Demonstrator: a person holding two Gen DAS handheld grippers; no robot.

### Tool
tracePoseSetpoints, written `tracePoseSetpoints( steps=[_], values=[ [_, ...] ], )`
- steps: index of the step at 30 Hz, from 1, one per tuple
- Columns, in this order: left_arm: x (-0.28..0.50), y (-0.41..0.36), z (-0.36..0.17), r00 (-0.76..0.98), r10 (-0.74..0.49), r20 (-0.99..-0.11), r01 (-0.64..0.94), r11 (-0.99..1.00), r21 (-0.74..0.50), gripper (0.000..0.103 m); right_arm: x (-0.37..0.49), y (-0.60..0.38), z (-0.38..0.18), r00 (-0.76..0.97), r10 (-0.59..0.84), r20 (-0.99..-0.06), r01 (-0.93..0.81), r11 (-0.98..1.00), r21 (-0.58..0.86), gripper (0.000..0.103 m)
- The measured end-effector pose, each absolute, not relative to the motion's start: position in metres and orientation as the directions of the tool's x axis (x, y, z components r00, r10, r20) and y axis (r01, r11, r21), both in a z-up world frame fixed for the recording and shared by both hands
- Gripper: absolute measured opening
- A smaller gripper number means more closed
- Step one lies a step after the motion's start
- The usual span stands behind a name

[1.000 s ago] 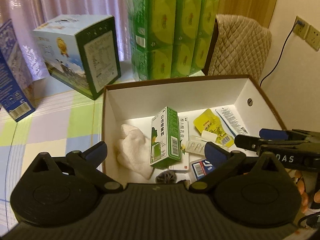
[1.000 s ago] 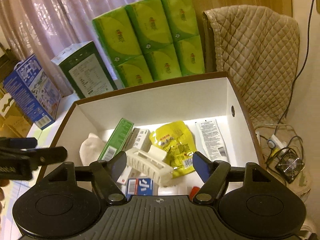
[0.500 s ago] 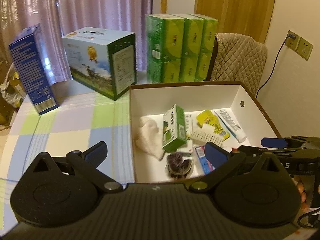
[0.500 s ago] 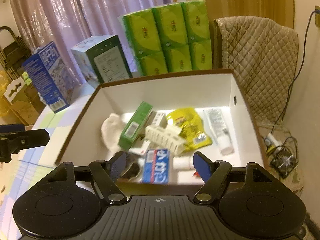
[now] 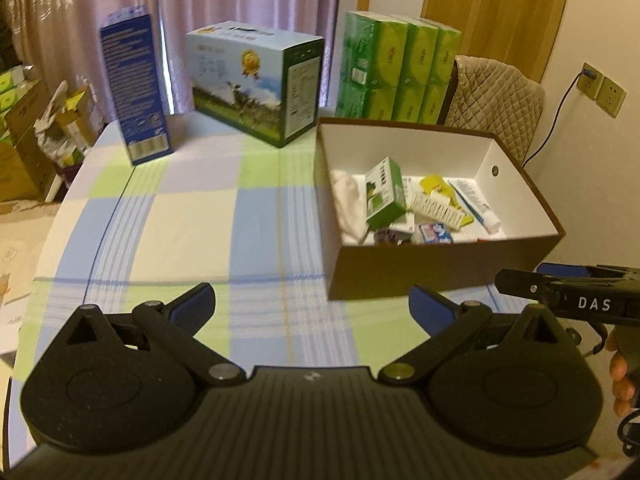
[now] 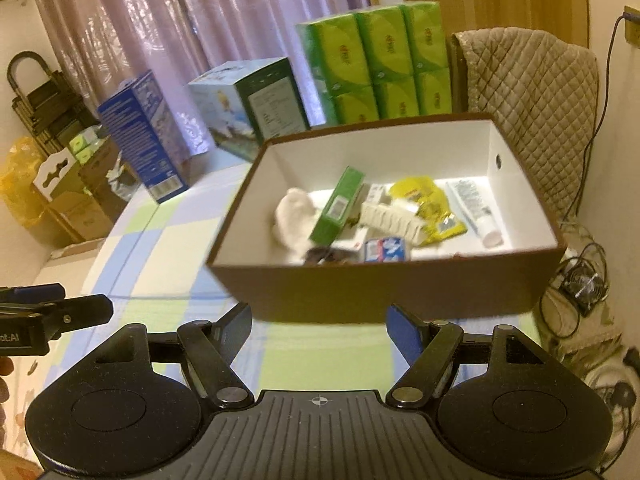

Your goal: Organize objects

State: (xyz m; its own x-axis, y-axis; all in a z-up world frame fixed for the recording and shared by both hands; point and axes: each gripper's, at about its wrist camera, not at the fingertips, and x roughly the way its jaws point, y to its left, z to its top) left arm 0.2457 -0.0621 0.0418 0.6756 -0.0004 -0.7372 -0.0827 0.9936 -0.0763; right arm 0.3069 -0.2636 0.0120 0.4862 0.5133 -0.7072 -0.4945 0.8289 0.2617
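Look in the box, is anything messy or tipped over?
Yes. Inside the brown box the things lie in a jumble: the green carton leans tilted over a white cloth, and a white comb-like piece lies on the yellow packet. Nothing looks spilled or broken.

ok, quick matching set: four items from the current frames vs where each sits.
Items:
1 tube
2 white cloth
3 blue carton
4 green packs

Places:
A table's far left
B box, right side
C behind the box
D box, left side

Pairs: 1-B, 2-D, 3-A, 4-C
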Motion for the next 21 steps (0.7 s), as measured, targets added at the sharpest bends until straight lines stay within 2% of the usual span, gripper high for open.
tracePoseSetpoints(
  steps=[21],
  values=[
    [0.118,-0.026,0.027,0.612,0.005,-0.791,-0.121,0.989,-0.087,0.102,0.165,-0.234,0.011,0.409,0.55,-0.728,-0.573,0.776,0.264,0.072]
  ],
)
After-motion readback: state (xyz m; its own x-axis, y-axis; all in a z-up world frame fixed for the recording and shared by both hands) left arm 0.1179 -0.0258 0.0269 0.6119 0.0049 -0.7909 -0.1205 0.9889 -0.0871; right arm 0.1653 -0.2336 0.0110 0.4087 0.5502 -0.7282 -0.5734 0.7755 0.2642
